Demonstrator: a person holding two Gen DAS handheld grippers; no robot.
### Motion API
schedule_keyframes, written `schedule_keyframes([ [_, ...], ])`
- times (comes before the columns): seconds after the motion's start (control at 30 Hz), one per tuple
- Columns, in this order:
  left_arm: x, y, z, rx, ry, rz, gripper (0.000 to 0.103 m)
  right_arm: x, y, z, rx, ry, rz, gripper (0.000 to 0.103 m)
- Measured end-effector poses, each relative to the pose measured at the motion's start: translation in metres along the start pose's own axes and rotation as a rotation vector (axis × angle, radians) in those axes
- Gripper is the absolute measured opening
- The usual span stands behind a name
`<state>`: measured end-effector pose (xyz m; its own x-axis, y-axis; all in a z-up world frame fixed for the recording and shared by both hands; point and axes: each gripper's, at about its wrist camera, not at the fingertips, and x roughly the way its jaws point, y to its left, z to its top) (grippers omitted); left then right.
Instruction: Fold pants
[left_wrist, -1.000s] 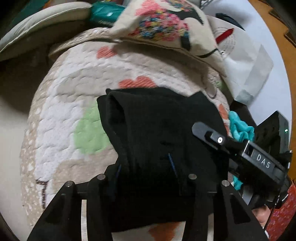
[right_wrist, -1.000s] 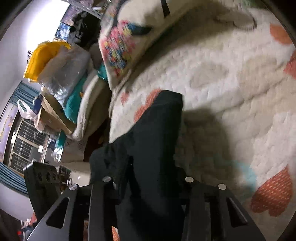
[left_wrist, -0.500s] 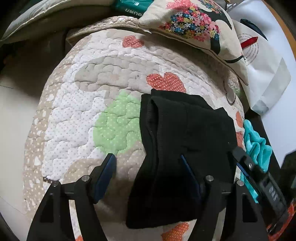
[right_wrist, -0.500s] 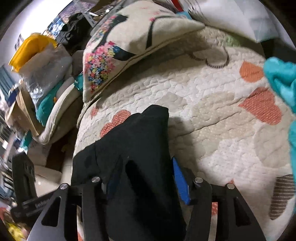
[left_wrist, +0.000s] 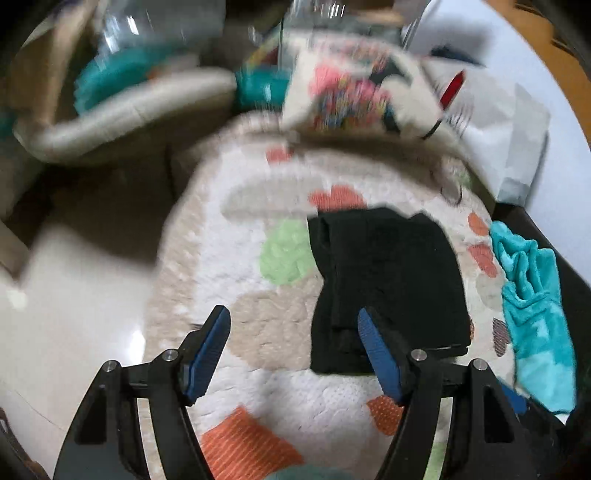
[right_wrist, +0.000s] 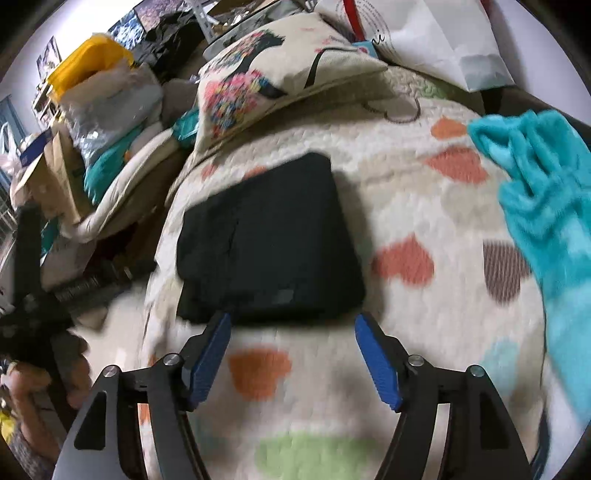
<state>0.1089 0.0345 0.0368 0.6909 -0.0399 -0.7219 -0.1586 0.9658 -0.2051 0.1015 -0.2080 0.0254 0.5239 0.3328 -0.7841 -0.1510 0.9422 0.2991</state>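
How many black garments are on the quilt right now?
1: the folded black pants lie flat on the heart-patterned quilt, left of the turquoise cloth. More may be hidden off-frame.

No readable text anywhere: the print on the white paper bag (right_wrist: 439, 40) is blurred, just red and black marks.

I see a quilted cream bed cover (right_wrist: 424, 206) printed with orange, green and brown hearts as the supporting surface. Folded black pants (right_wrist: 269, 240) lie flat on it as a compact rectangle. A crumpled turquoise fleece cloth (right_wrist: 546, 206) rests along one edge. A cream floral-print cushion (right_wrist: 266, 74) overlaps the far edge, beyond the pants.
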Motion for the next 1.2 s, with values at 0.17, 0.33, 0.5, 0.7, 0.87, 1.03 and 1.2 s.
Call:
schedule_keyframes([
  [0.17, -0.083, -0.013, -0.034, 0.051, -0.297, 0.054, 0.103, -0.012, 0.015, -0.021, -0.039, -0.023, -0.015, 0.075],
  [0.33, -0.098, -0.015, -0.044, 0.044, -0.336, -0.041, 0.103, -0.029, 0.023, -0.027, -0.085, -0.105, -0.062, 0.077],
  [0.5, -0.066, -0.012, -0.040, 0.061, -0.209, -0.027, 0.103, -0.028, 0.027, -0.032, -0.106, -0.114, -0.094, 0.079],
  [0.7, -0.032, -0.008, -0.046, 0.079, -0.073, 0.023, 0.103, 0.002, 0.030, -0.042, -0.125, -0.038, -0.091, 0.080],
  [0.87, -0.019, 0.005, -0.044, 0.003, -0.003, 0.001, 0.103, 0.016, 0.027, -0.045, -0.117, -0.002, -0.086, 0.080],
  [1.03, -0.012, 0.008, -0.046, -0.037, 0.041, -0.010, 0.103, 0.017, 0.027, -0.046, -0.114, -0.001, -0.084, 0.080],
  [1.2, -0.015, 0.006, -0.047, -0.021, 0.030, -0.016, 0.103, 0.016, 0.029, -0.046, -0.117, -0.004, -0.084, 0.081],
])
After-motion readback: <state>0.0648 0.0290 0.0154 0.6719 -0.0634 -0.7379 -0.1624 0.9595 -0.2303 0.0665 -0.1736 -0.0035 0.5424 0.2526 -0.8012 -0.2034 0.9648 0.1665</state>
